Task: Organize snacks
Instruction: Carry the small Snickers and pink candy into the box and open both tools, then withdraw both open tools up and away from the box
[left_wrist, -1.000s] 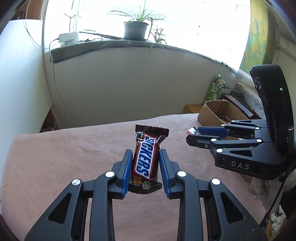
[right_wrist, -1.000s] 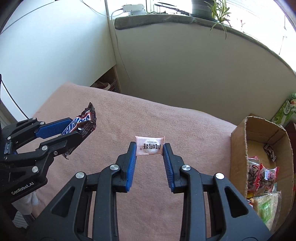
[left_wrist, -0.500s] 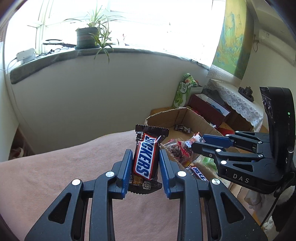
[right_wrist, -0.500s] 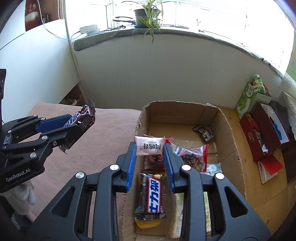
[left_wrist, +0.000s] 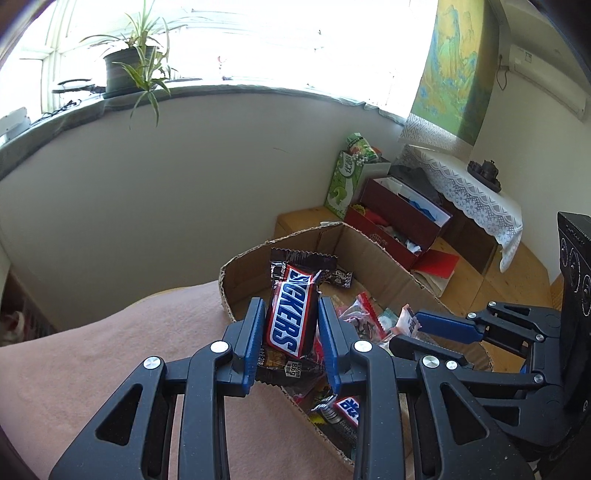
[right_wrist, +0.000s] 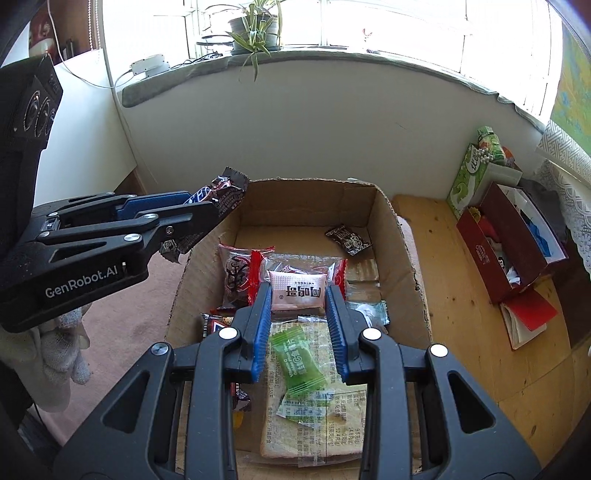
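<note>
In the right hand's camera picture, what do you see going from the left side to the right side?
left gripper holding a Snickers bar → cardboard box → green carton → dark red box

Bright daylight from a blown-out window (left_wrist: 258, 44), sharp focus, heavy fisheye bending, dark vignetted corners.

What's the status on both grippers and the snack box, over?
Left gripper shut on Snickers bar. Right gripper shut on pink packet, over cardboard box. Nothing in the way.
</note>
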